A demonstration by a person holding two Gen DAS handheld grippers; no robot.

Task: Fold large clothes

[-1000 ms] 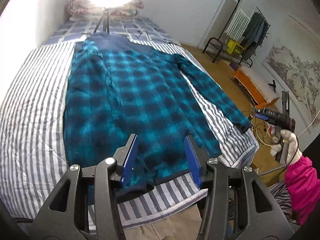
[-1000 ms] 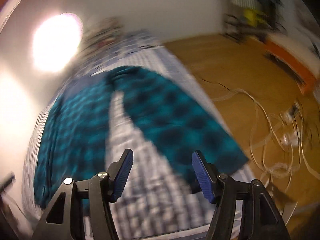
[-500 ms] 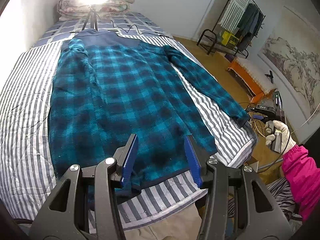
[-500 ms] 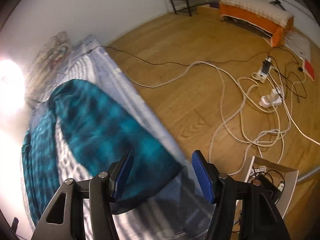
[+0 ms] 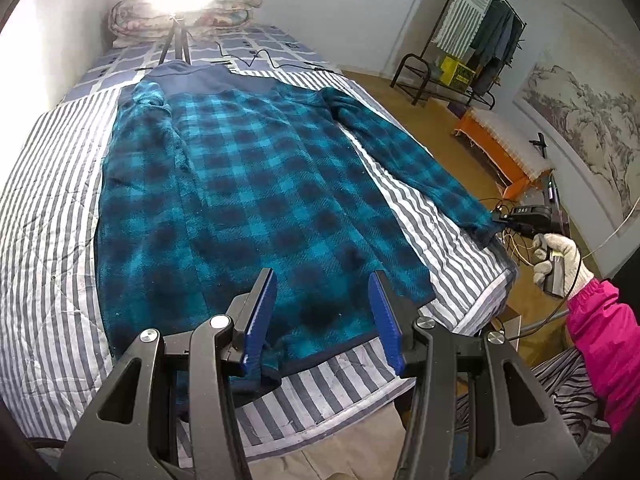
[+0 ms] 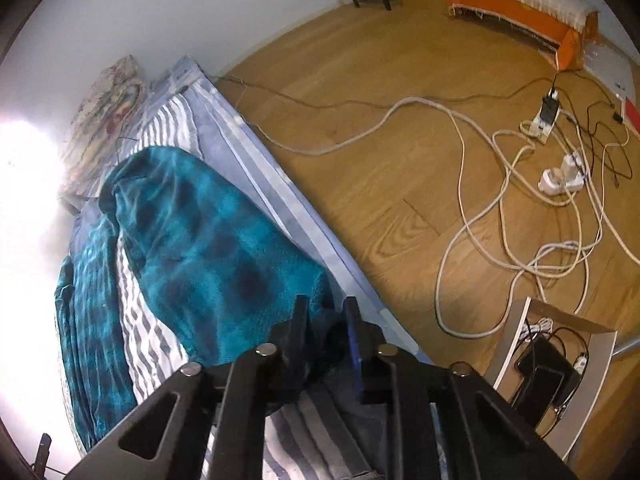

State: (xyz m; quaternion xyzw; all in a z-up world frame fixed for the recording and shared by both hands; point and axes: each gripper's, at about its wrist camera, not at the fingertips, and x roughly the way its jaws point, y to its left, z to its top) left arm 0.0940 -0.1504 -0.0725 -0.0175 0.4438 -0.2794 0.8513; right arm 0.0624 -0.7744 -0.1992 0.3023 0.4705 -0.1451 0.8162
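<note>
striped bedding carries the plaid shirt spread flat and not yet folded, so we have it all left: our right gripper is closing on the sleeve cuff, our left gripper half apart over the hem.

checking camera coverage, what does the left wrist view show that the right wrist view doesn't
Only the left wrist view shows the whole plaid shirt spread flat, the open left gripper over its hem, the clothes rack and the gloved hand.

Only the right wrist view shows the right gripper closing on the sleeve cuff, the floor cables and the power strip.

Both show the striped bedcover, the orange bench and the sleeve.
</note>
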